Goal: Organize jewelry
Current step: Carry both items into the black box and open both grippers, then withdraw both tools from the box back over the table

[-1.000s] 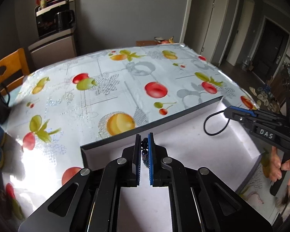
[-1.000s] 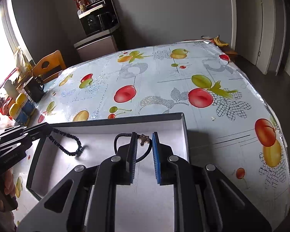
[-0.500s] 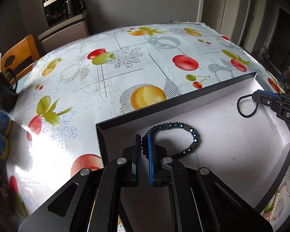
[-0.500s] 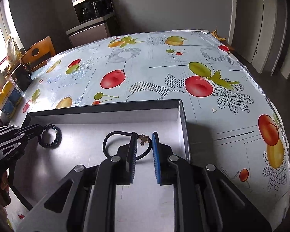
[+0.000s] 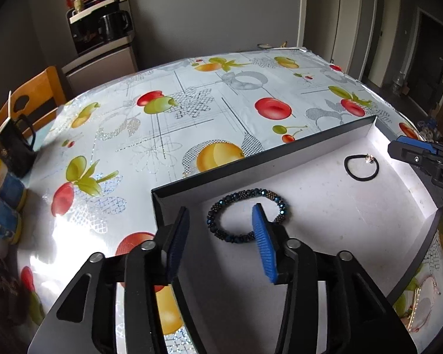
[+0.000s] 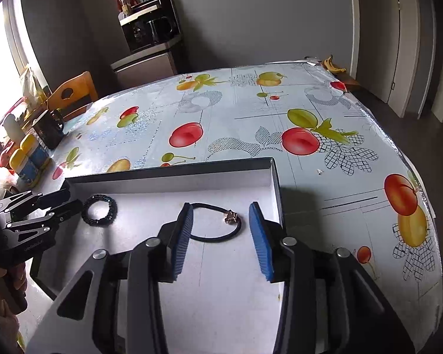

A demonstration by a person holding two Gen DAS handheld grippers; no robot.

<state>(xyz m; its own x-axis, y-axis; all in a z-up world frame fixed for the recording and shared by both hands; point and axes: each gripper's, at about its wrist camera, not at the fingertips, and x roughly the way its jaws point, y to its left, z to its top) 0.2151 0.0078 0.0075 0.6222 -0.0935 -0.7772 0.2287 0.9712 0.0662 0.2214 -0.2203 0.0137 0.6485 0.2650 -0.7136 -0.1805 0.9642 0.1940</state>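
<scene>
A dark blue beaded bracelet lies flat on the white floor of an open black box; it also shows in the right wrist view. My left gripper is open just above it, holding nothing. A black hair tie with a small gold star charm lies on the box floor near the right wall; it also shows in the left wrist view. My right gripper is open above it, holding nothing. The box rests on a fruit-print tablecloth.
A black mug and yellow-capped containers stand at the table's left edge by a wooden chair. A thin chain lies on the cloth right of the box. A banana lies at the far corner.
Both grippers have opened. The left has let go of the beaded bracelet and the right has let go of the hair tie; both now lie on the box floor.
</scene>
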